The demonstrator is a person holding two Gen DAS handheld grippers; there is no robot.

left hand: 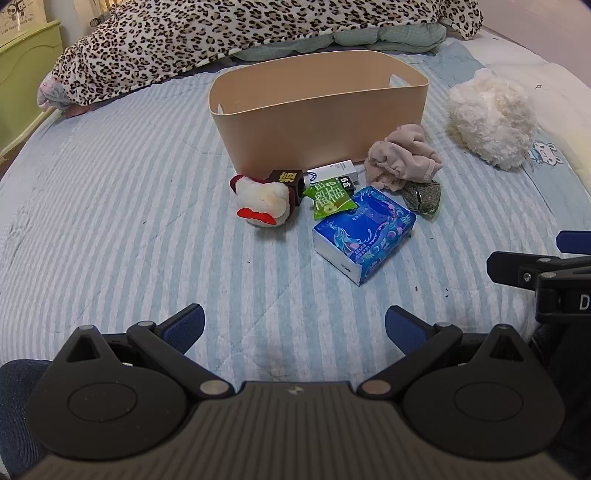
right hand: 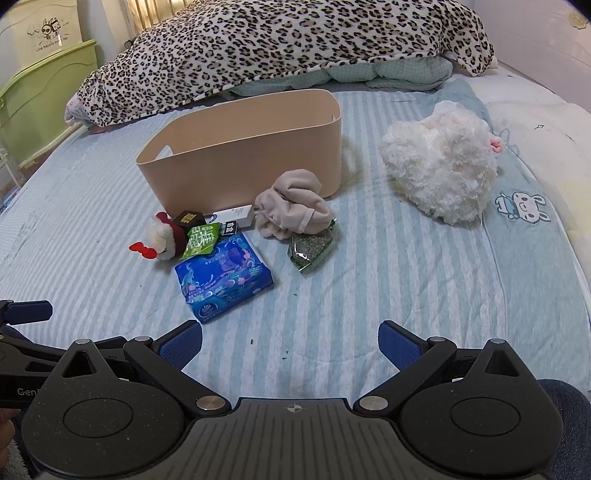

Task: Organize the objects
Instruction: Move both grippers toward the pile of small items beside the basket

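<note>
A beige bin point(left hand: 317, 122) point(right hand: 243, 162) stands on the striped bed. In front of it lie a small white plush with a red bow point(left hand: 263, 203) point(right hand: 162, 240), a dark cube box point(left hand: 286, 181), a white box point(left hand: 334, 171), a green snack packet point(left hand: 328, 199) point(right hand: 201, 240), a blue tissue pack point(left hand: 364, 232) point(right hand: 223, 284), a crumpled beige cloth point(left hand: 404, 158) point(right hand: 293, 212) and a bag of green bits point(left hand: 423, 199) point(right hand: 312, 251). My left gripper point(left hand: 294, 326) and right gripper point(right hand: 290, 341) are open and empty, short of the pile.
A fluffy white plush point(left hand: 491, 118) point(right hand: 441, 158) lies to the right of the bin. A leopard-print blanket point(left hand: 236, 33) point(right hand: 280, 44) is heaped at the back. A green cabinet point(right hand: 40, 99) stands at the left. The right gripper's body point(left hand: 543, 280) shows in the left wrist view.
</note>
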